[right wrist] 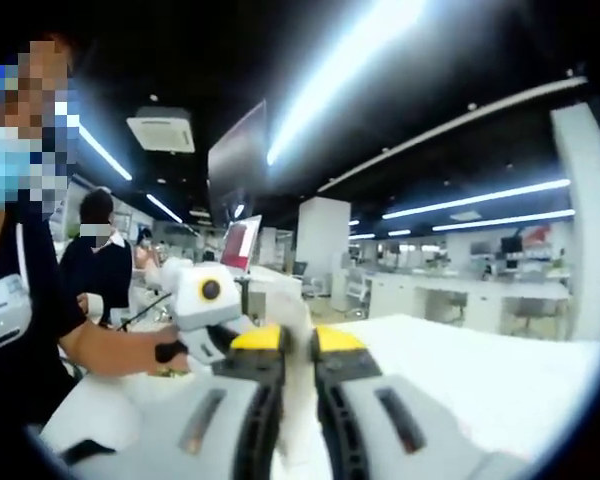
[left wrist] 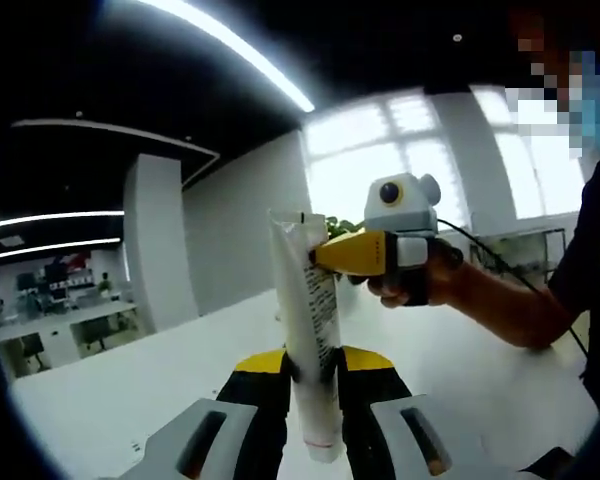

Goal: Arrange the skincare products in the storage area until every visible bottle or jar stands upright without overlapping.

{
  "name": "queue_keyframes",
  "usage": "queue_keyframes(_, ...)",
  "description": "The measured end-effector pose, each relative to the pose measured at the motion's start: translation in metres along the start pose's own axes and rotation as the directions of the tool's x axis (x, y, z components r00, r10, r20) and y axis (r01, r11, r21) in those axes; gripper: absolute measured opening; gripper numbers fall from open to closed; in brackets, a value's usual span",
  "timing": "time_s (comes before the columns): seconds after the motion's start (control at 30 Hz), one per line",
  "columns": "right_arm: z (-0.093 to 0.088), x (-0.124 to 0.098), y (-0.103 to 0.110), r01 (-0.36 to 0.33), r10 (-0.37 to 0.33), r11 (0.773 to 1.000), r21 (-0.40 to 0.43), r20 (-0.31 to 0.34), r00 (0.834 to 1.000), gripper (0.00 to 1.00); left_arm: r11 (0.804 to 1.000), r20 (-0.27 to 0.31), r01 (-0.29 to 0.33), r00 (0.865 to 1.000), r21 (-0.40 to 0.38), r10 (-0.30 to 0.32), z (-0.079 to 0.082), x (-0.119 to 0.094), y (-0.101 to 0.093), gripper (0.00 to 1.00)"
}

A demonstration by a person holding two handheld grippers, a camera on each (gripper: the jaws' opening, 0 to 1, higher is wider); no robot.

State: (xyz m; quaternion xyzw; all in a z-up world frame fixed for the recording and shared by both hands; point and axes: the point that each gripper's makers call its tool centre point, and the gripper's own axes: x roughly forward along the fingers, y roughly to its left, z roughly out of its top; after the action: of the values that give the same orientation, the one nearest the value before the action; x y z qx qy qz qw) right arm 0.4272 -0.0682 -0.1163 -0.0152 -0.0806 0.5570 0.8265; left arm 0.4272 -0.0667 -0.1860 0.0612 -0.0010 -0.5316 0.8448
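Left gripper view has your left tongs (left wrist: 313, 372) pinching the white tube (left wrist: 310, 300) near its lower end, upright above the white bench (left wrist: 130, 390). Your right tongs (left wrist: 325, 252) are pinching its top too; right gripper view shows them (right wrist: 298, 340) clamped on it (right wrist: 296, 380).

The white bench (left wrist: 110, 390) stood in an open office. Beyond it, bright windows (left wrist: 400, 150) filled the far wall, and a white column (left wrist: 158, 240) rose beside them. Long ceiling lights (right wrist: 360, 60) ran above, with rows of desks (right wrist: 460, 295) behind.
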Motion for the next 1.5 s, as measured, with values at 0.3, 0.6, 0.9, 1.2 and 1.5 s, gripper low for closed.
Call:
queue_keyframes(0.3,-0.011,-0.004,-0.012,0.018,-0.017,0.999,0.032,-0.024,1.000,0.08,1.000,-0.007,0.002,1.000,-0.012,-0.002,-0.008,0.009,0.003,0.17)
queue_keyframes(0.6,-0.027,-0.003,-0.018,0.033,-0.030,0.999,0.039,-0.079,0.996,0.09,0.999,-0.021,-0.003,1.000,-0.032,0.002,-0.024,0.016,0.010,0.17)
queue_keyframes(0.9,-0.045,-0.003,-0.023,0.050,-0.046,0.998,0.026,-0.152,0.987,0.09,0.999,-0.045,-0.005,0.999,-0.052,0.003,-0.041,0.023,0.016,0.16)
queue_keyframes(1.2,-0.054,-0.003,-0.026,0.059,-0.055,0.998,0.019,-0.189,0.981,0.09,0.998,-0.062,-0.007,0.998,-0.060,0.003,-0.049,0.026,0.018,0.16)
queue_keyframes(1.5,-0.057,-0.004,-0.028,0.064,-0.060,0.998,0.016,-0.202,0.978,0.09,0.998,-0.069,-0.012,0.998,-0.058,0.008,-0.052,0.027,0.020,0.16)
